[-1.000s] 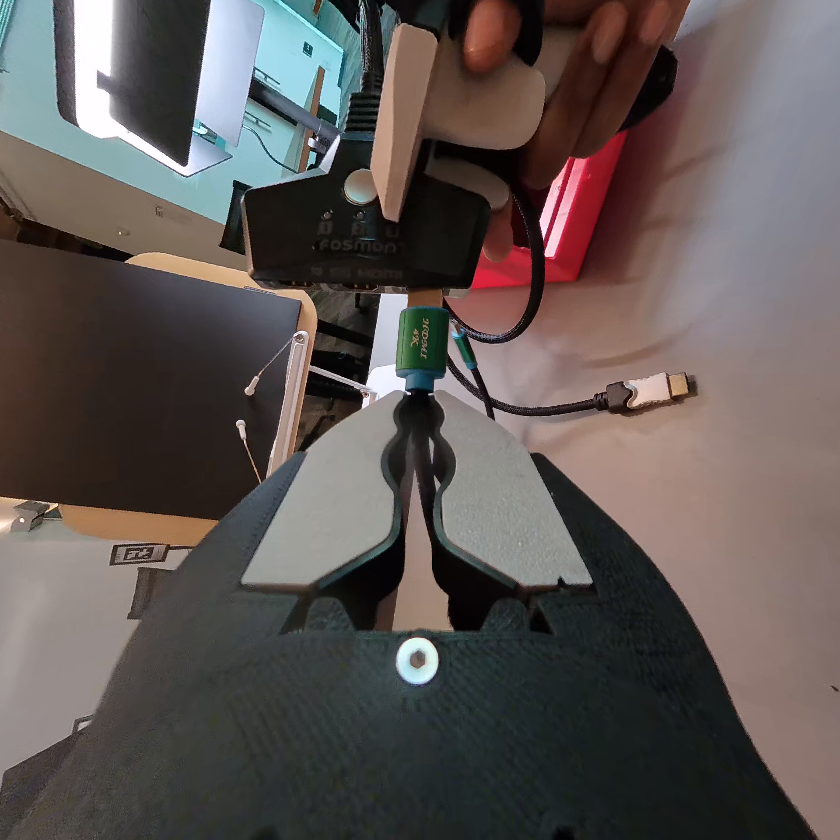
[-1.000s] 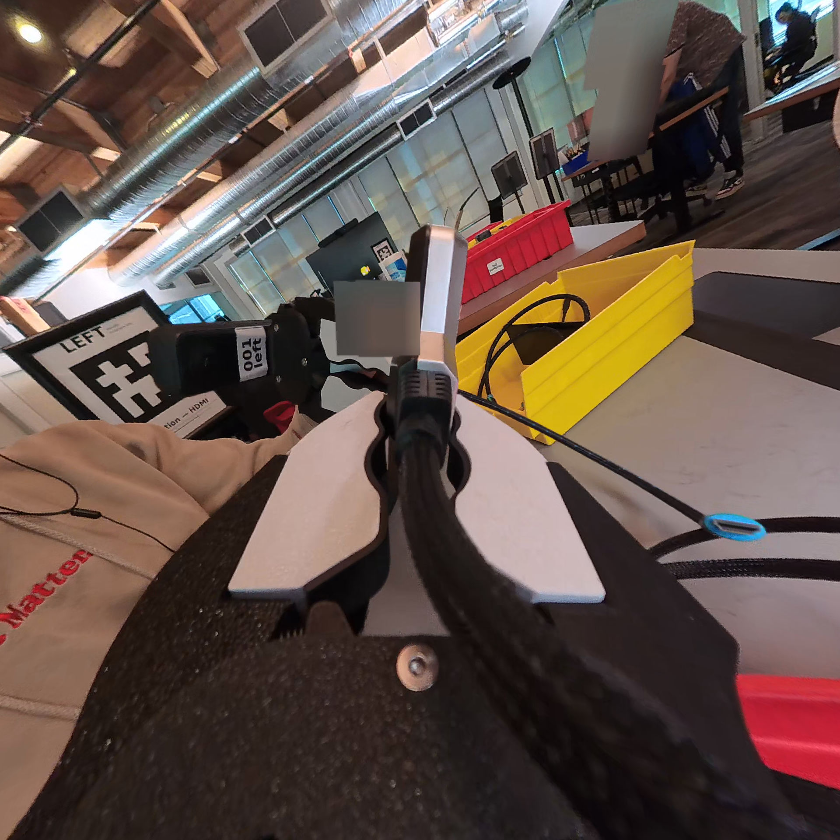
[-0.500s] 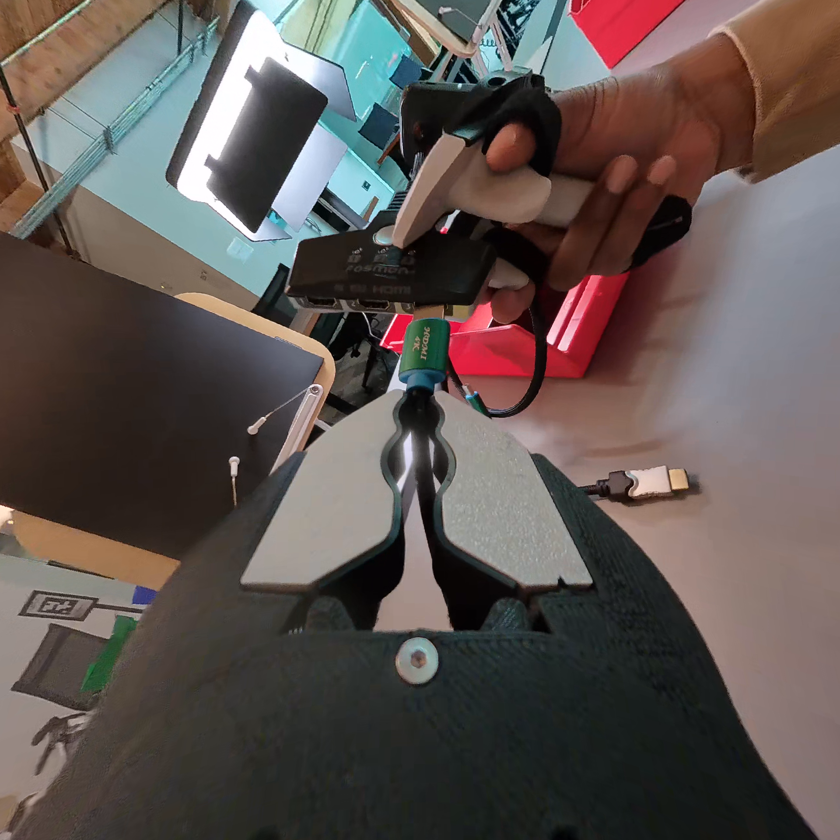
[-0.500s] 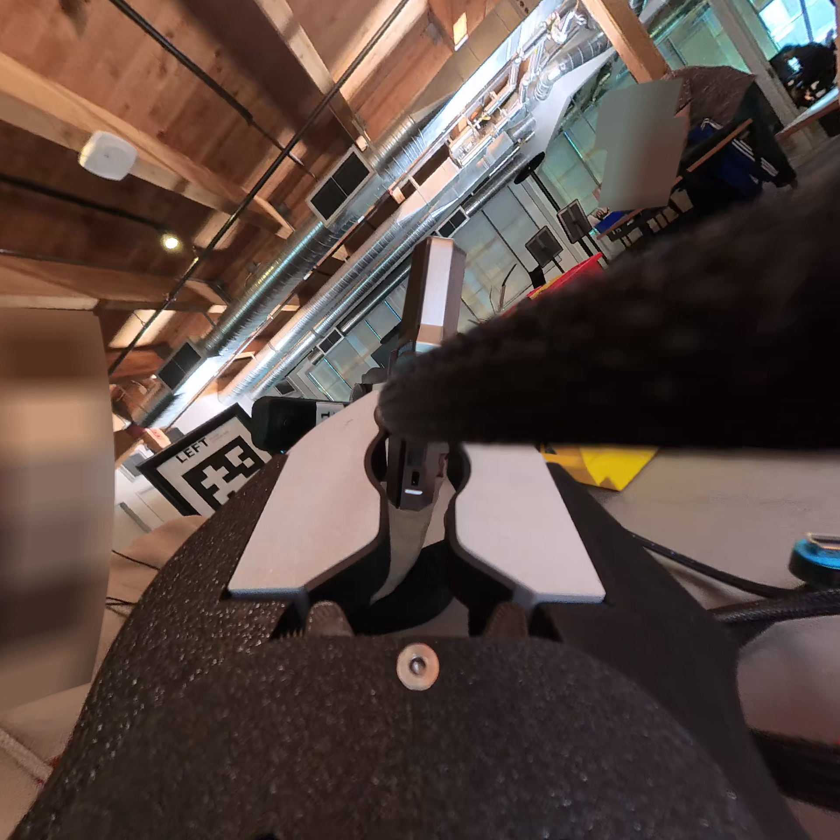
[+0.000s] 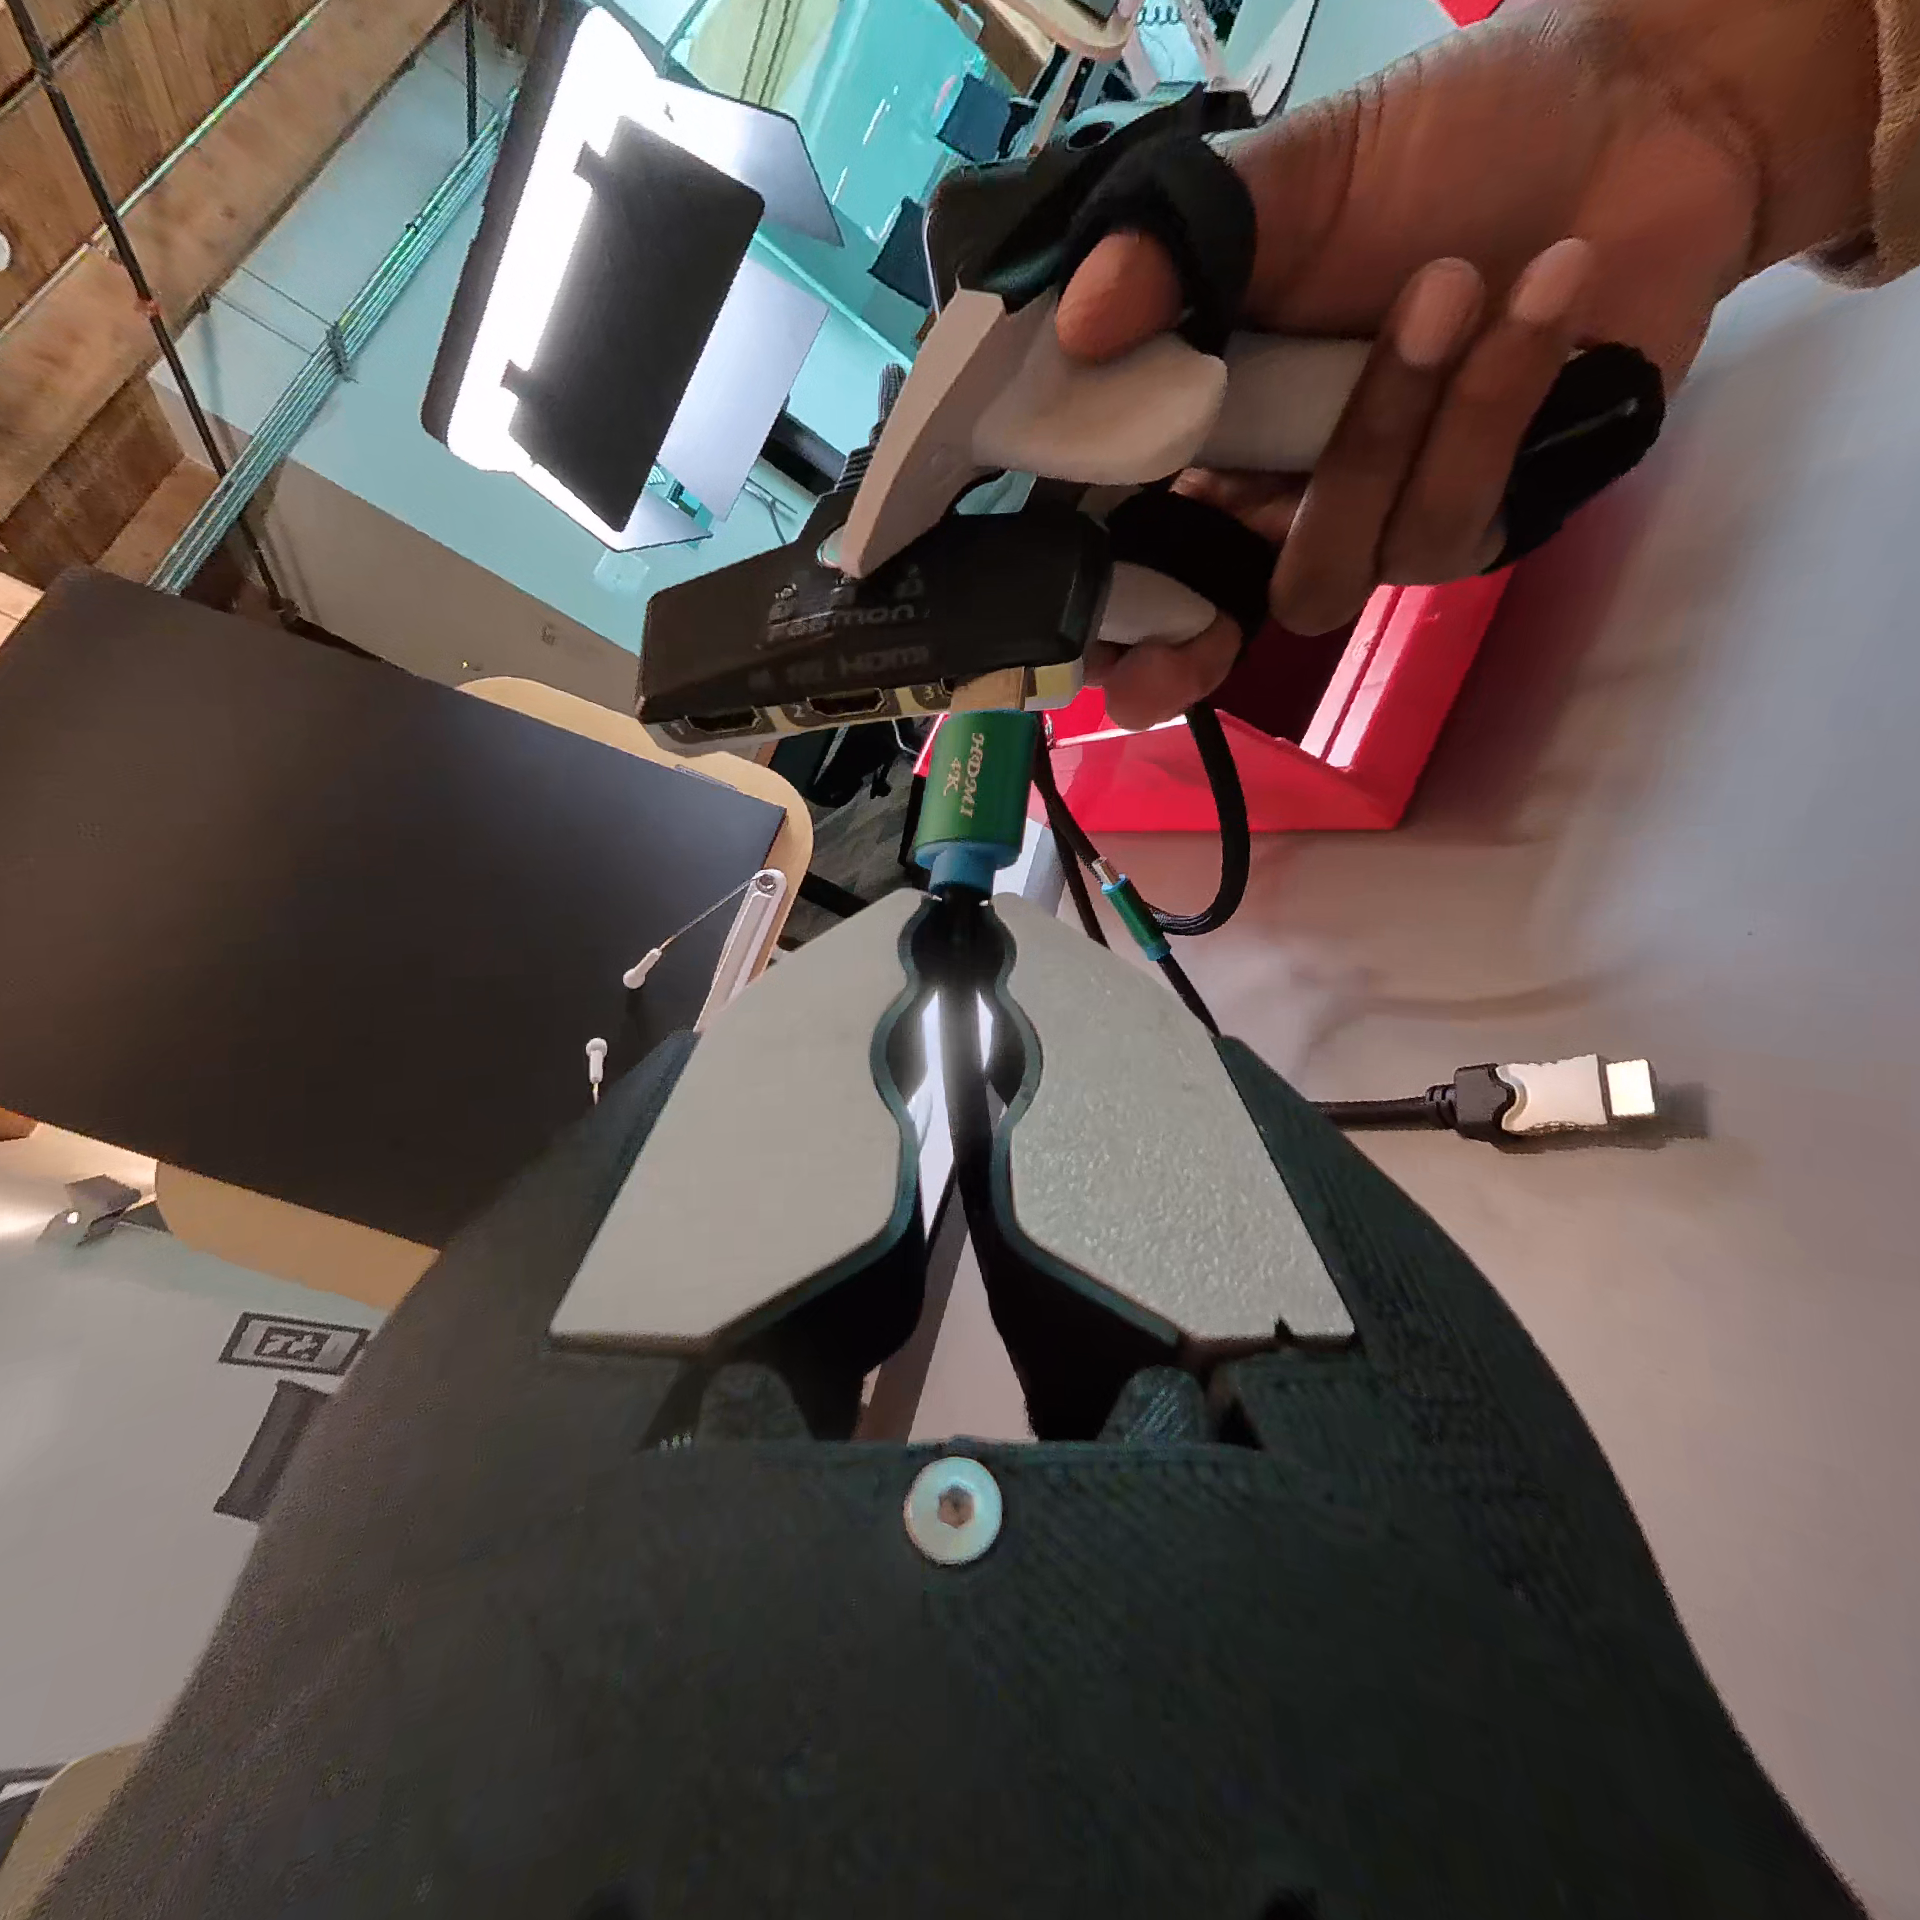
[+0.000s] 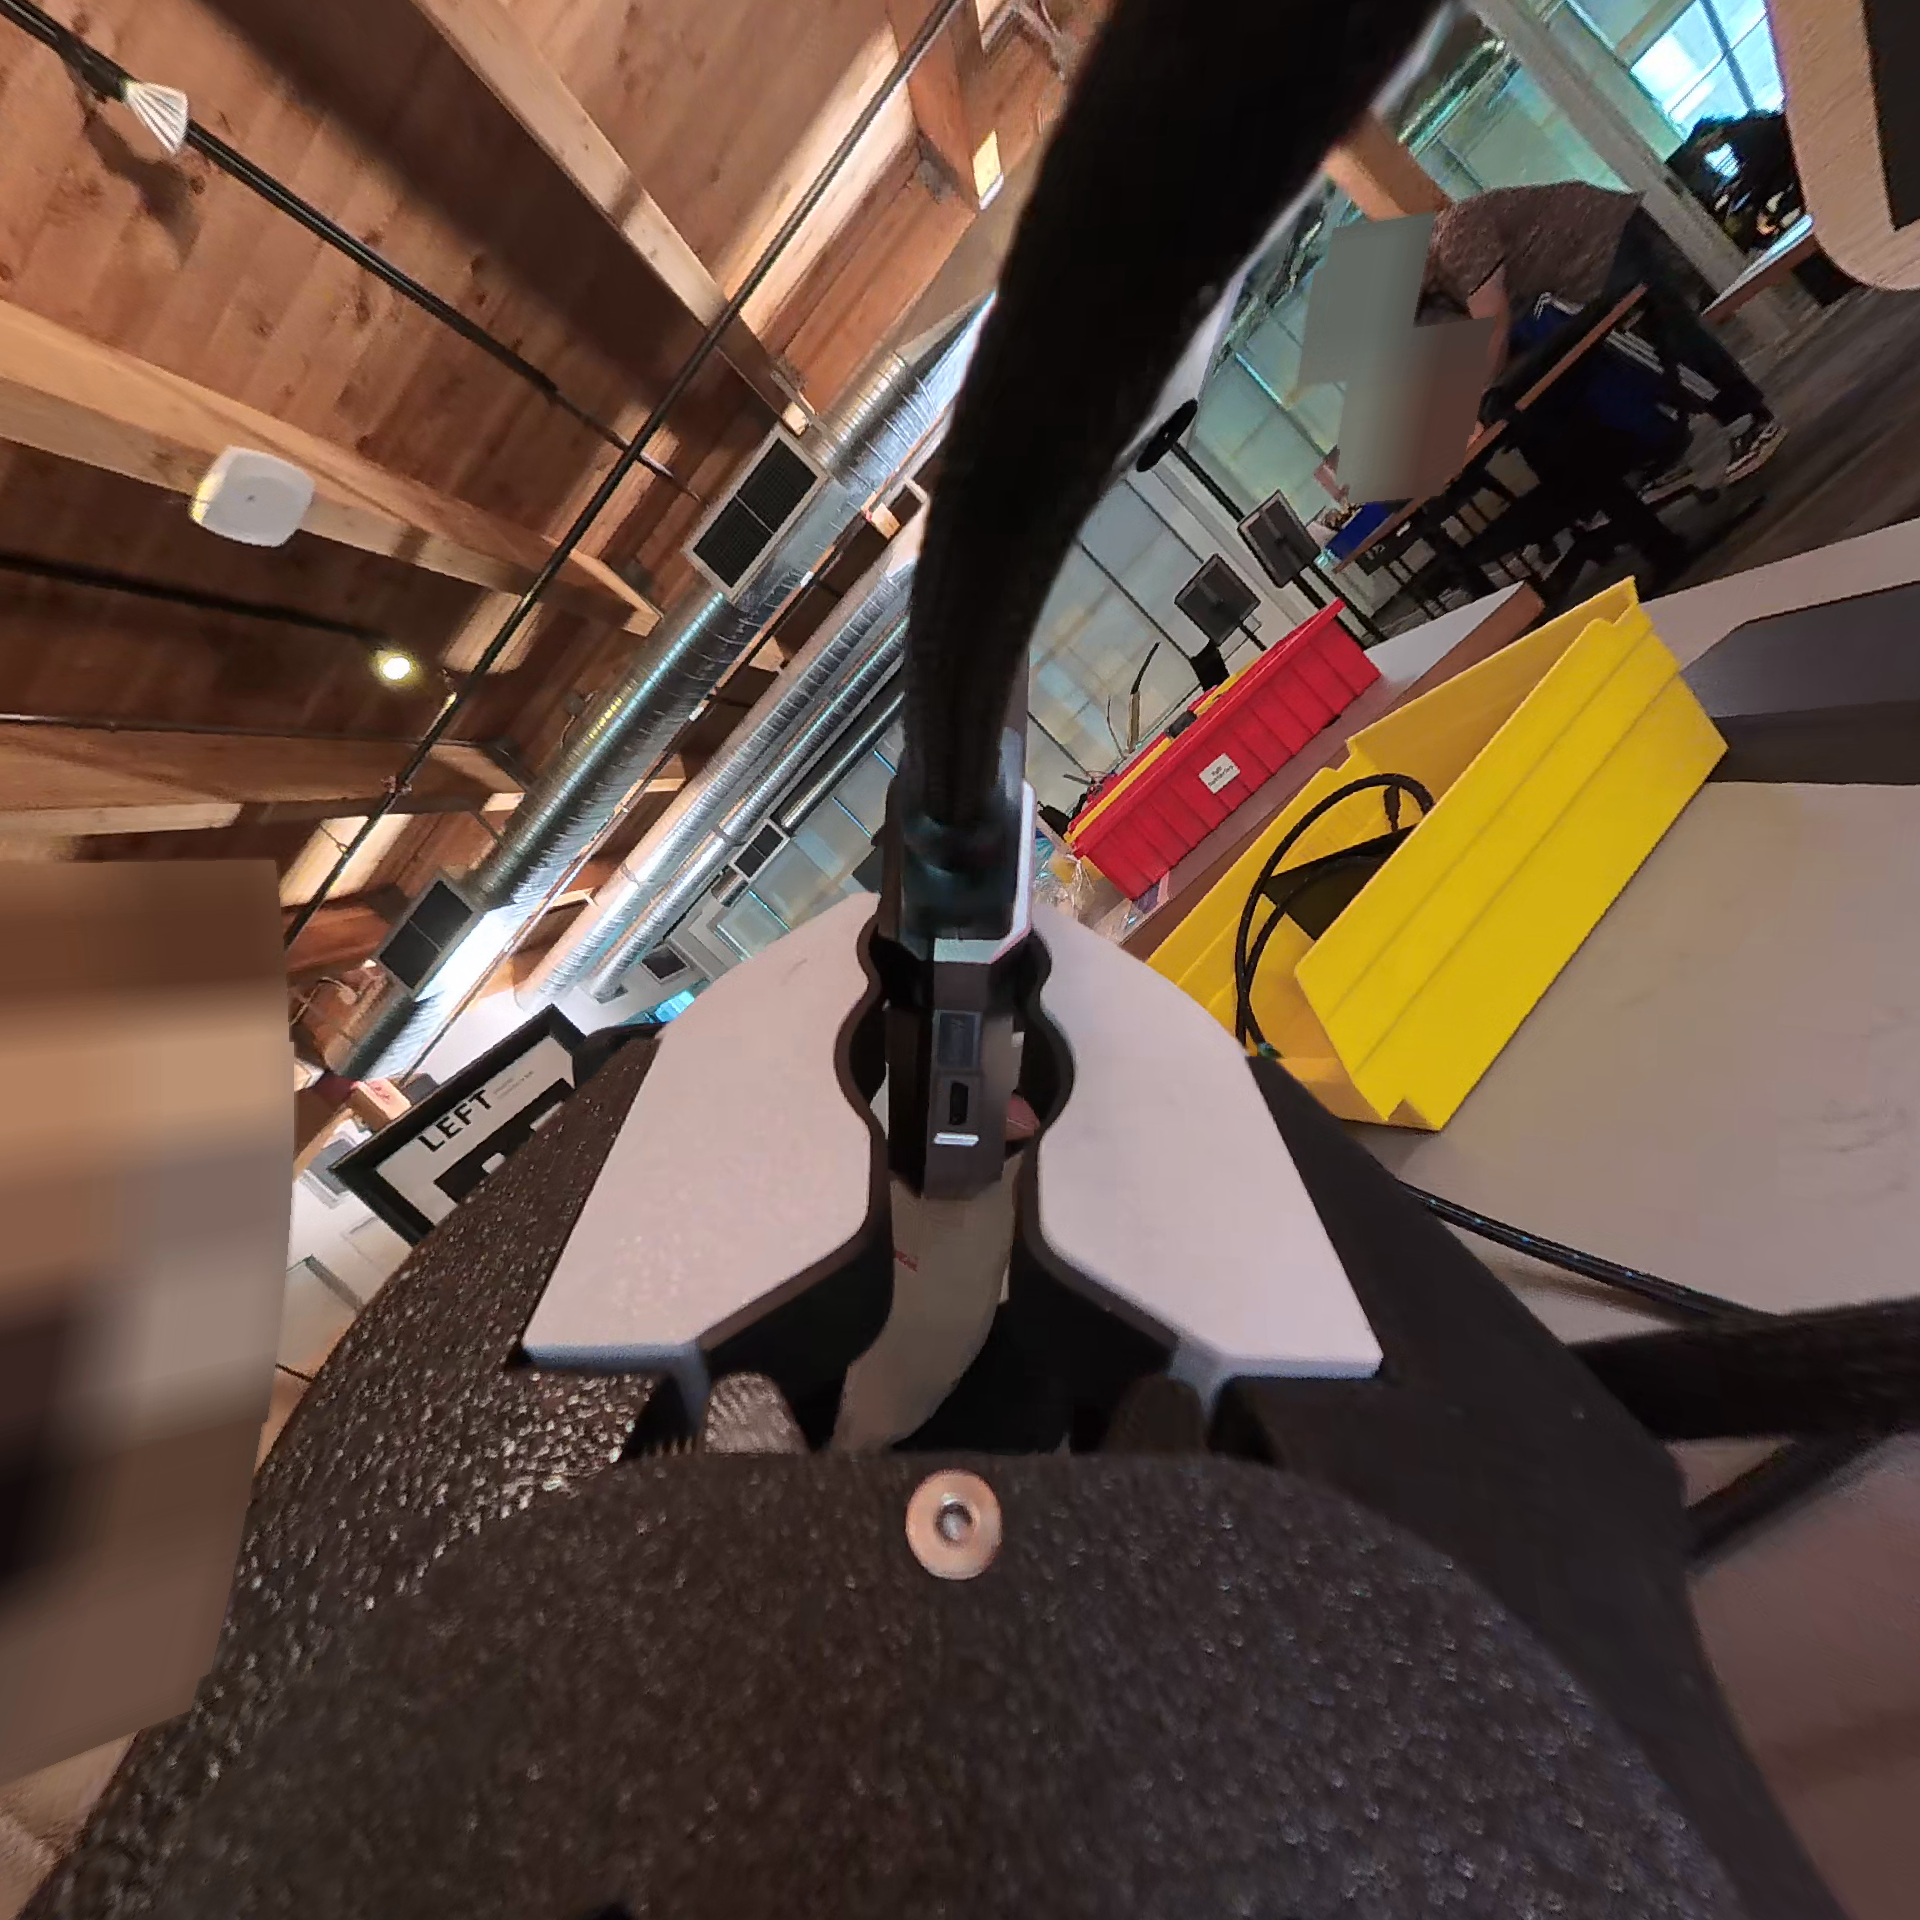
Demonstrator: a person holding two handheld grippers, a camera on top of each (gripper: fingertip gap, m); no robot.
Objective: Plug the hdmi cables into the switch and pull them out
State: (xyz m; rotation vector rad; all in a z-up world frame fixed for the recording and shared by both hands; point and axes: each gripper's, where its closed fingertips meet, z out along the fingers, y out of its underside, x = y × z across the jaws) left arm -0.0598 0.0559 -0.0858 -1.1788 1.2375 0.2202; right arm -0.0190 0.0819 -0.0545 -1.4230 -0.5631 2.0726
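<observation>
The black HDMI switch (image 5: 862,634) is held in the air, clamped by my right gripper (image 6: 956,935), which is shut on it; the switch shows edge-on in the right wrist view (image 6: 956,1049). A hand holds that gripper, and its white finger (image 5: 914,468) presses on the switch top. My left gripper (image 5: 956,914) is shut on the black cable just behind a green HDMI plug (image 5: 971,800). The plug's metal tip sits at the rightmost front port, partly showing. A thick black braided cable (image 6: 966,582) rises from the switch's far end.
A second cable with a silver-white HDMI plug (image 5: 1548,1091) lies on the grey table (image 5: 1558,1455). A red bin (image 5: 1247,779) stands behind the switch. A yellow bin (image 6: 1507,831) with a coiled cable and another red bin (image 6: 1226,758) stand to the right. A person stands far off. Left tips to right tips: about 6 centimetres.
Both grippers and the switch have tilted, and the right wrist view now faces the ceiling. The thick cable has swung from over the right gripper to arching upward. The green plug stays at the port.
</observation>
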